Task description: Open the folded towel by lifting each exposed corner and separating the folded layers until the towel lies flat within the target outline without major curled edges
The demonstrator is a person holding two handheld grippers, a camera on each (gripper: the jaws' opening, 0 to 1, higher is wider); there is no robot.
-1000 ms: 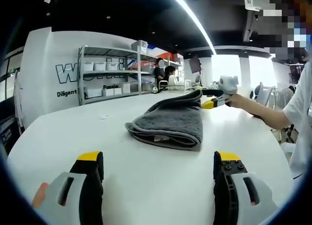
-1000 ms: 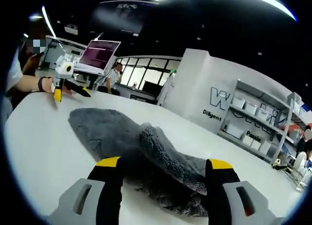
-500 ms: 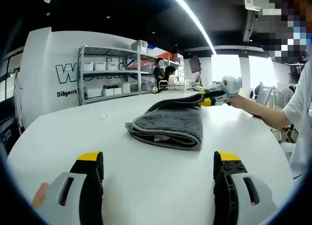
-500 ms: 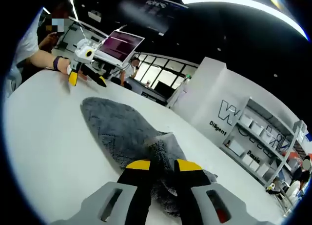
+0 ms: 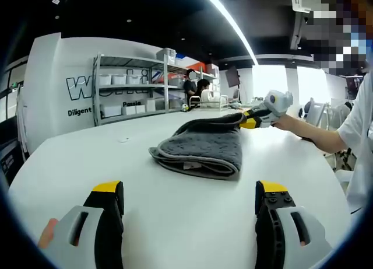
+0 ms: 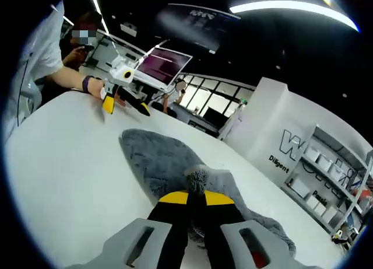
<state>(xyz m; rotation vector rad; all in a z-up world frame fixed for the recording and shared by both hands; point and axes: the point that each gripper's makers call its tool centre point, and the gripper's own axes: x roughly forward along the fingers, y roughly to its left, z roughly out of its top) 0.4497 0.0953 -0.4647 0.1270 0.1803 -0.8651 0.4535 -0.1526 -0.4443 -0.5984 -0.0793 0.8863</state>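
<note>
A folded grey towel (image 5: 204,146) lies on the white table (image 5: 87,158), a little beyond my left gripper (image 5: 189,194), which stands open and apart from it near the table's edge. My right gripper (image 5: 247,122) comes in from the right and holds the towel's far top corner, raised slightly off the layers below. In the right gripper view the right gripper (image 6: 195,198) is shut on a tuft of the towel (image 6: 160,161), whose top layer stretches away across the table. The left gripper (image 6: 125,107) shows far off at the left, jaws apart, held by a person's hand.
A metal shelf rack (image 5: 131,88) with white bins stands against the wall beyond the table. A screen (image 6: 163,65) sits behind the left gripper. The person's arm (image 5: 315,135) reaches in along the table's right side. Bare tabletop (image 6: 64,164) surrounds the towel.
The right gripper's jaws went from wide apart over the towel to shut on its corner, and the corner has risen a little. The left gripper has stayed still and open.
</note>
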